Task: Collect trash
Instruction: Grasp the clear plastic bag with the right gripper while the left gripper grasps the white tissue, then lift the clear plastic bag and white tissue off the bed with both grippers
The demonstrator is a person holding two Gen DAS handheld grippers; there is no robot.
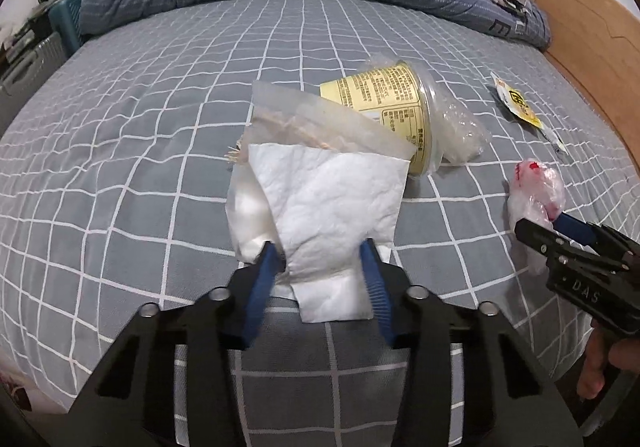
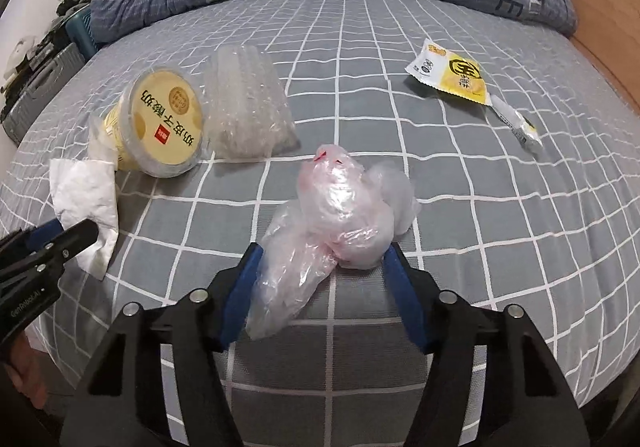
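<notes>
On a checked bed (image 1: 160, 95), left of a tipped yellow tub (image 1: 384, 103), the left gripper (image 1: 320, 259) pinches a tissue (image 1: 332, 199). Right of the tub, the right gripper (image 2: 324, 259) clasps a crumpled bag (image 2: 340, 207).

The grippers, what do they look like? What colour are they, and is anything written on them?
Both grippers look alike. The left gripper and the right gripper each have a black angular frame with cut-out slots and round silver bolt heads. Their jaws are blue, ribbed strips. From the side, the right one shows pale letters reading "DAS", and the left one carries small pale lettering too. No cables or sleeves are visible.
</notes>
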